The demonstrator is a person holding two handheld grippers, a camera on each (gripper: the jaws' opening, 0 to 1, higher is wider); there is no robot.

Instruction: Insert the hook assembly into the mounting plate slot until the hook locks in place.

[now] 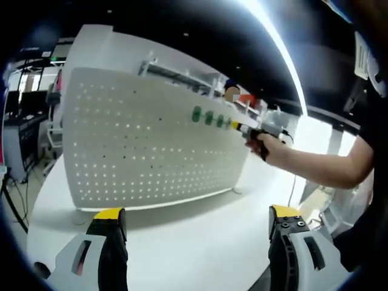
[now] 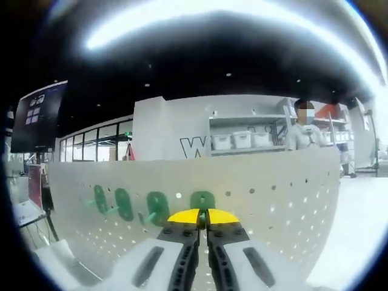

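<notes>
While jaws pinch (tight), right gripper (image 2: 203, 219) meets hook (image 2: 202, 200).

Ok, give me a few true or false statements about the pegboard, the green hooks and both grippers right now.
1. The white pegboard stands upright on the table. True.
2. Four green hooks sit in a row on the pegboard. True.
3. The left gripper is clamped on a hook. False: its jaws stand wide apart with nothing between them.
4. The right gripper hangs far from the board. False: its yellow tips sit closed, right at the rightmost green hook.
5. The pegboard is red. False: white.
</notes>
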